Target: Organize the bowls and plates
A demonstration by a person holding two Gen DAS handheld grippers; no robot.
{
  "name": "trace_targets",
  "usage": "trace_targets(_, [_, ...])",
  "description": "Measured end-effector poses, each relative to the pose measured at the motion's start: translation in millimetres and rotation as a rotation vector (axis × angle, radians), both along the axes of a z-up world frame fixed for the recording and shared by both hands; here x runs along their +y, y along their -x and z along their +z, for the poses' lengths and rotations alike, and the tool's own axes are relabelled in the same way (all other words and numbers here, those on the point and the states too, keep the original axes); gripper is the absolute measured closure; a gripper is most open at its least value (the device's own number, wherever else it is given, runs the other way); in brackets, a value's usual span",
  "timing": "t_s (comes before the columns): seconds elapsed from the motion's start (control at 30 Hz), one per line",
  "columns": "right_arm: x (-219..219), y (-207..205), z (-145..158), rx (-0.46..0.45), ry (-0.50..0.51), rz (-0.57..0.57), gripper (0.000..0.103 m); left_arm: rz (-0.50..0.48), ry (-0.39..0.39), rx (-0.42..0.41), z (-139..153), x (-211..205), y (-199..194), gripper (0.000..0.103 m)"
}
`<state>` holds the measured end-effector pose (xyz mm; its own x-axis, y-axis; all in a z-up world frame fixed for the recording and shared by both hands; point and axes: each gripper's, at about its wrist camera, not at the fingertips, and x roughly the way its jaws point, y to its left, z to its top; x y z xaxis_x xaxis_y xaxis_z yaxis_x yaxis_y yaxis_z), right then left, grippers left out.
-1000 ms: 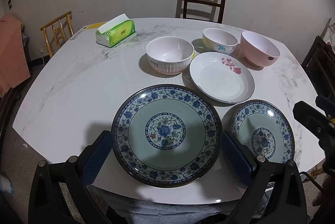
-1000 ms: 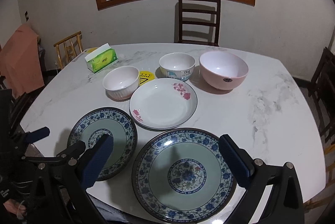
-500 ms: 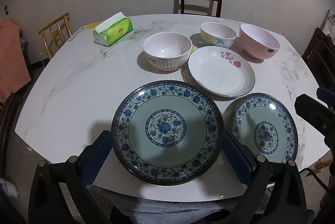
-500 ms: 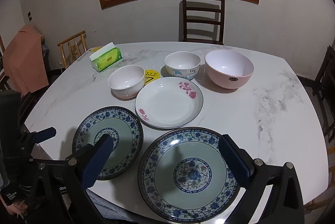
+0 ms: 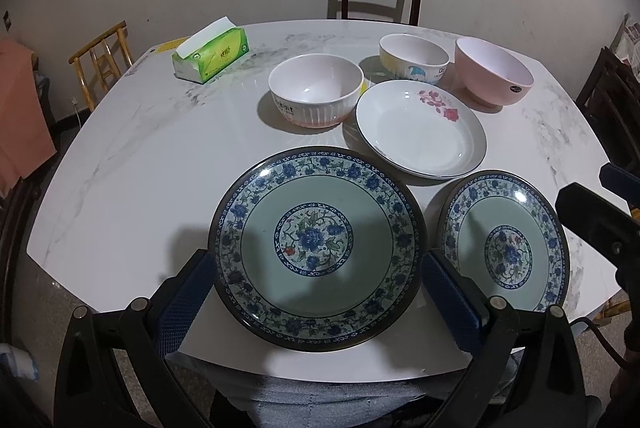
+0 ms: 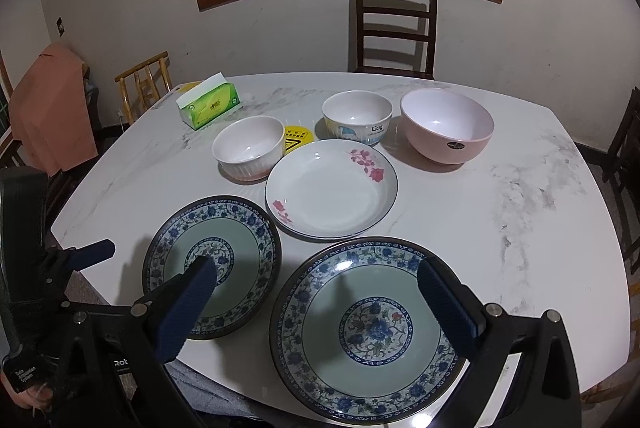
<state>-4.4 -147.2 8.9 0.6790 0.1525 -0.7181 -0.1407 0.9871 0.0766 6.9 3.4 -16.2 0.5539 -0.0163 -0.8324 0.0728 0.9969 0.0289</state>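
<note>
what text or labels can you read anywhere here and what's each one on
"Dog": cartoon bowl, with smaller unreadable print below.
"Data Acquisition System": tag on left gripper.
Ribbed bowl: lettering too blurred.
Pink bowl: dark sticker unreadable.
Tissue box: logo unreadable.
Yellow round sticker: warning triangle, text unreadable.

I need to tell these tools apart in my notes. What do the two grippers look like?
Both match: the left gripper and right gripper have black frames with silver bolts and blue textured pads. A black cable trails from the right one; white lettering marks the left one.
</note>
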Motion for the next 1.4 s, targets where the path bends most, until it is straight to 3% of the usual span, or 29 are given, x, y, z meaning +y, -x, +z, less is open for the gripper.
trace_targets(0.53, [0.3,-1.1,-1.8,0.006,-0.003,-0.007,0.001,-0.003,0.002,0.009,-2.5,1.3,-1.3,0.007])
trace_targets(1.13, [-4.8,-2.6,-8.7,0.037,-0.008,-0.025,0.009,0.013,0.008,0.011,-4.7,8.7,-0.4,0.007])
trace_targets(1.27, [-4.6,-5.4,-11.9,0.061,-0.052,0.015,0.028,0.022,0.049,0.016,-3.3,18.1,-4.8,0.013])
trace_targets(1.4, [-2.6,-8.7,-15.7,0.074,-0.084,0.045,0.032,0.037,0.093,0.019,-1.5,32.4,-9.2,0.021])
